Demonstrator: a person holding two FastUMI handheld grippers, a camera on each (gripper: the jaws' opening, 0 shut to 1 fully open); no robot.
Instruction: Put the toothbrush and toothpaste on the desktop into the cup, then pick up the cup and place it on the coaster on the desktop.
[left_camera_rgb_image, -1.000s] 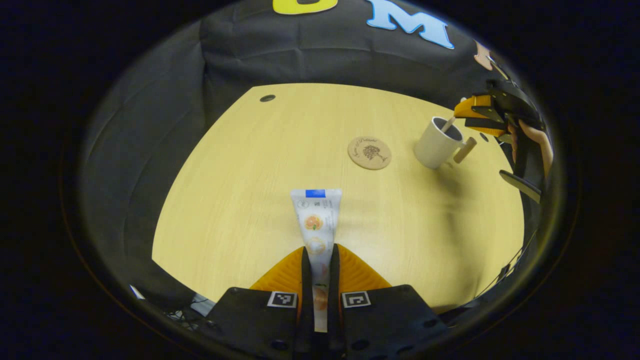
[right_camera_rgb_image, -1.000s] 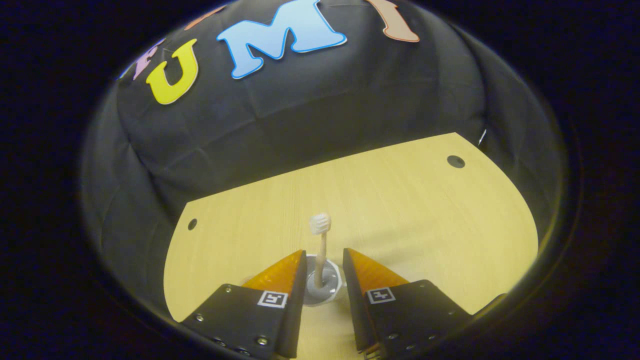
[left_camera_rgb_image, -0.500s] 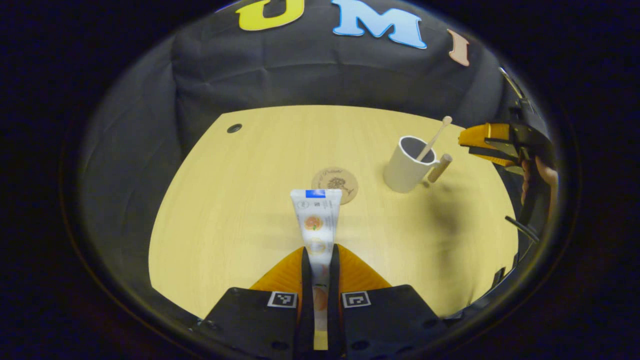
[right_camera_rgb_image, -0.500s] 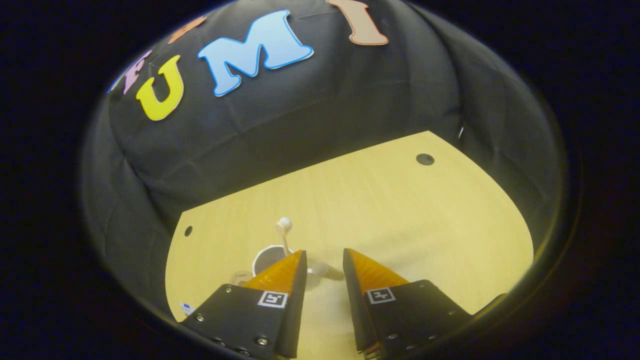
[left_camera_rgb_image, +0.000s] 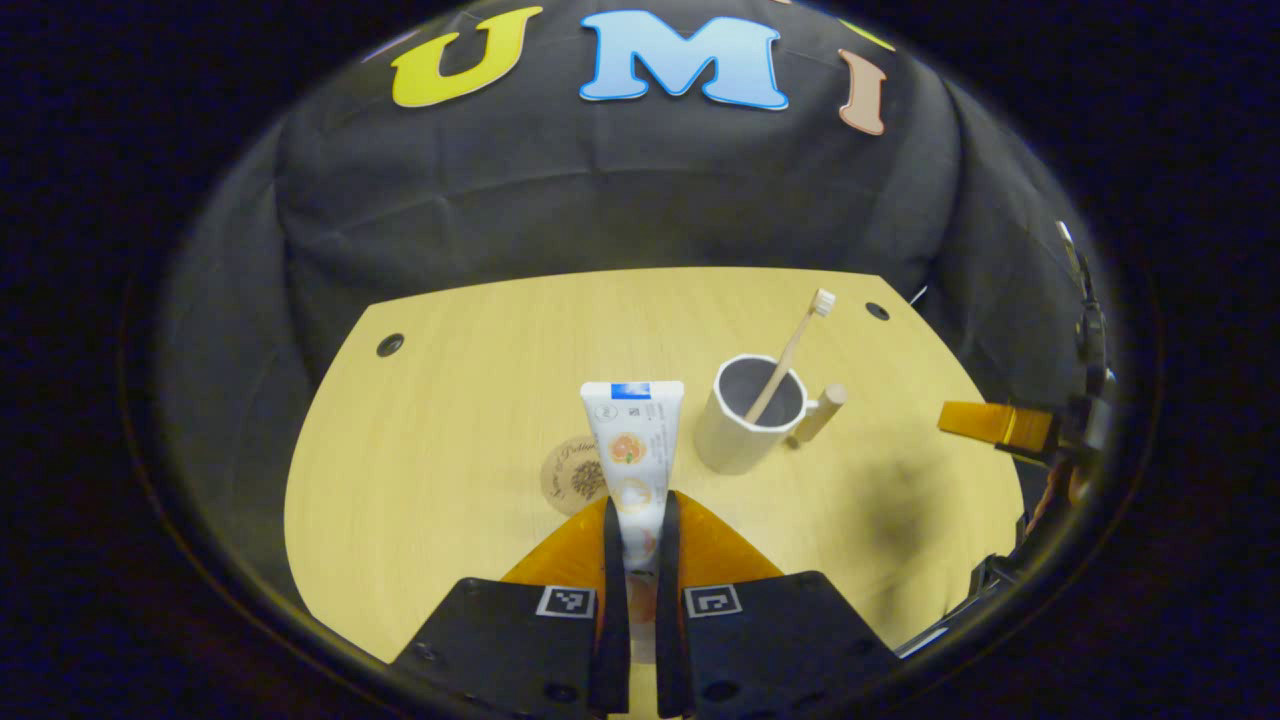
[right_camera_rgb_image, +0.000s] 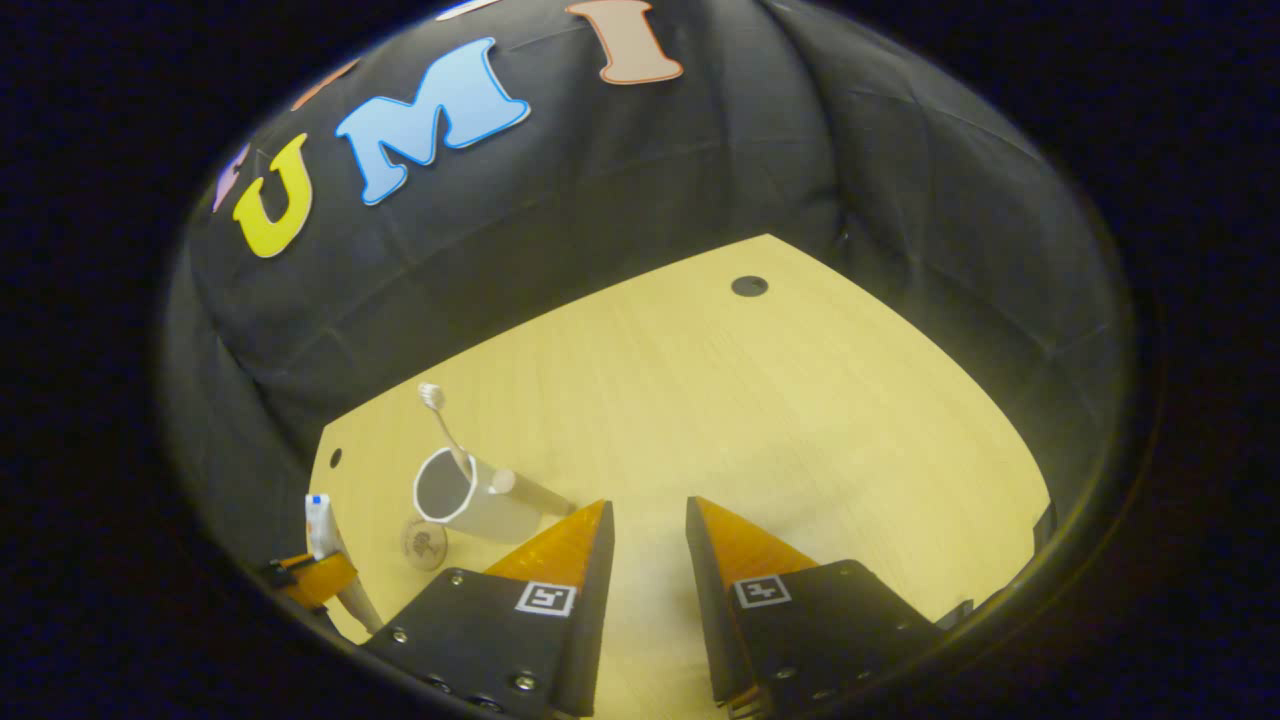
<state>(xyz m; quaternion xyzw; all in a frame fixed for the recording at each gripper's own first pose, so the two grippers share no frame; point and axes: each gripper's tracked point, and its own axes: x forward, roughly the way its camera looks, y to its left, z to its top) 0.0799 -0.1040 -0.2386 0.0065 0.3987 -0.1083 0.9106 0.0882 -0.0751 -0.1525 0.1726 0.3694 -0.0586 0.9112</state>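
My left gripper (left_camera_rgb_image: 638, 515) is shut on a white toothpaste tube (left_camera_rgb_image: 634, 440), held up above the desk with its flat end pointing away. Behind it lies a round cork coaster (left_camera_rgb_image: 572, 474), partly hidden by the tube. Just right of the tube stands a white cup (left_camera_rgb_image: 745, 415) with a wooden handle, and a wooden toothbrush (left_camera_rgb_image: 792, 350) leans in it, bristles up. The right gripper (right_camera_rgb_image: 648, 512) is open and holds nothing, off to the right of the cup (right_camera_rgb_image: 470, 495). In the right gripper view the toothbrush (right_camera_rgb_image: 440, 418), the coaster (right_camera_rgb_image: 424, 543) and the held tube (right_camera_rgb_image: 320, 525) appear at lower left.
The pale wooden desktop (left_camera_rgb_image: 480, 400) has small dark cable holes (left_camera_rgb_image: 390, 345) near its back corners, and black cloth walls close it in. The other gripper (left_camera_rgb_image: 1000, 425) shows at the right edge of the left gripper view. Bare desk (right_camera_rgb_image: 800, 400) stretches ahead of the right gripper.
The right gripper has pulled back to the right, away from the cup, leaving the toothbrush standing in it. My left gripper has carried the toothpaste closer to the cup and coaster.
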